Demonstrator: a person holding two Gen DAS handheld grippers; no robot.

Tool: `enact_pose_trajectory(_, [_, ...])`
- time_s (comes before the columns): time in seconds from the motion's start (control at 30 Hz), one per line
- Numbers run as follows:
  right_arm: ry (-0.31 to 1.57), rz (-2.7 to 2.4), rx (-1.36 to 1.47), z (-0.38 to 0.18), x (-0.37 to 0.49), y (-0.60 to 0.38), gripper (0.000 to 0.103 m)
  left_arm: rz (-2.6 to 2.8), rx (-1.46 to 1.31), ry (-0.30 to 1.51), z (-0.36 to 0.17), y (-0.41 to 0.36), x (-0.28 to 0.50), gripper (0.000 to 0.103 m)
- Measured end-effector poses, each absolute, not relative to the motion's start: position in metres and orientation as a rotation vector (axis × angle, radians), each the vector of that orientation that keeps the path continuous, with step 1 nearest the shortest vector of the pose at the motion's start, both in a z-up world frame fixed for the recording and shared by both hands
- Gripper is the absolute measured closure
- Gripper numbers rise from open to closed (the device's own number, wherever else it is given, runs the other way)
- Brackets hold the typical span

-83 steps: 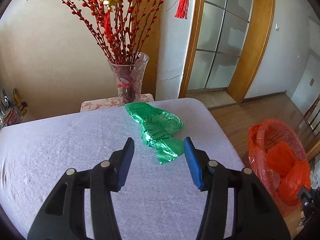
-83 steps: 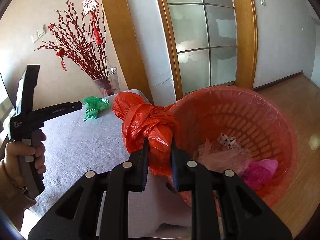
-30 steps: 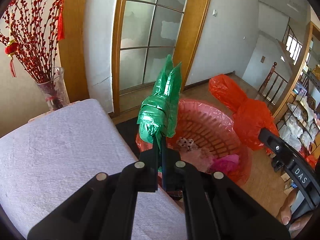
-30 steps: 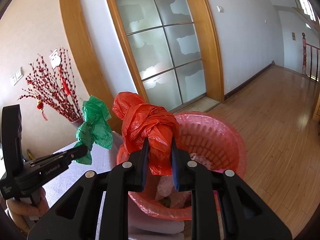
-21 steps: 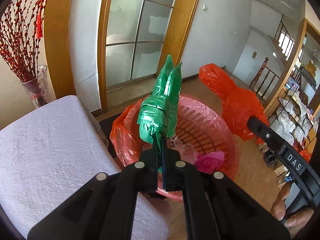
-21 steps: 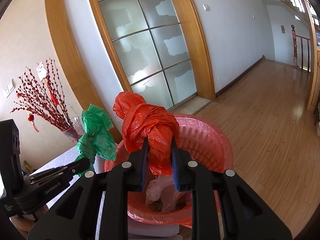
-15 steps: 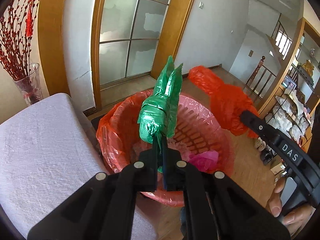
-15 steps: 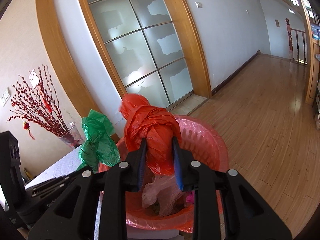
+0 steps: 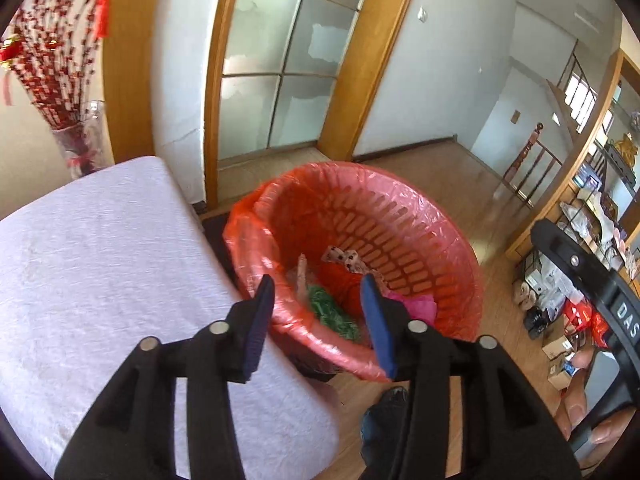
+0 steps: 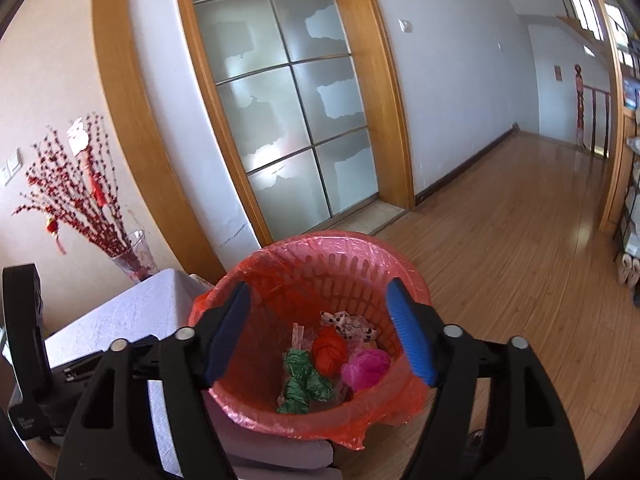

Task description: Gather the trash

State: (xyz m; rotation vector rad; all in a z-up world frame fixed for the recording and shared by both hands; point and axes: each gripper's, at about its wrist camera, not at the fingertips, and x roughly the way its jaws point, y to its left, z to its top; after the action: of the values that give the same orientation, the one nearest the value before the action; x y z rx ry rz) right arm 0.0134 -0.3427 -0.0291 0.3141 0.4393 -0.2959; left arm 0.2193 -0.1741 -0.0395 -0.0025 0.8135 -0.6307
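Note:
A red-lined trash basket (image 9: 420, 208) (image 10: 256, 280) stands on the floor beside the table. Inside it lie a crumpled green bag (image 10: 302, 384) (image 9: 326, 308), a red bag (image 10: 329, 350) (image 9: 340, 280), a pink bag (image 10: 366, 368) and other scraps. My left gripper (image 9: 318, 320) is open and empty above the basket's near rim. My right gripper (image 10: 320, 330) is open and empty above the basket's middle. The left gripper's body (image 10: 24, 352) shows at the left edge of the right wrist view, and the right gripper's body (image 9: 592, 292) shows at the right edge of the left wrist view.
The table with a pale cloth (image 9: 100, 272) (image 10: 132, 312) lies left of the basket. A glass vase of red branches (image 9: 80, 140) (image 10: 132, 260) stands at its far end. Glass doors with wooden frames (image 10: 288, 120), a wooden floor (image 10: 520, 240) and shelves of goods (image 9: 592, 220) surround the spot.
Both grippers have opened. The green bag left the left gripper and the red bag left the right gripper; both now lie in the basket.

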Motion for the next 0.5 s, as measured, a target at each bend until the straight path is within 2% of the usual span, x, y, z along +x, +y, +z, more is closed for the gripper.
enact_pose_trajectory(0.03, [0.429,-0.289,0.299,-0.025,0.011,-0.336,0.019,-0.618,-0.009,0.796,-0.035,-0.165,0.215,0.051])
enact_pose_trajectory(0.1, [0.407,-0.277,0.269,-0.016,0.004,-0.323,0.007,-0.586,-0.013,0.758,-0.026,-0.149,0.206,0.042])
enact_pose_trajectory(0.17, [0.378,-0.271,0.243,-0.007,-0.004,-0.307,0.002,-0.548,-0.018,0.716,-0.017,-0.129,0.196,0.036])
enact_pose_trajectory(0.3, [0.372,-0.256,0.219,0.003,-0.013,-0.283,0.002,-0.463,-0.03,0.634,0.002,-0.092,0.175,0.015])
enact_pose_trajectory(0.5, [0.346,-0.224,0.154,0.009,-0.032,-0.246,0.002,-0.323,-0.034,0.528,0.026,-0.042,0.138,0.005])
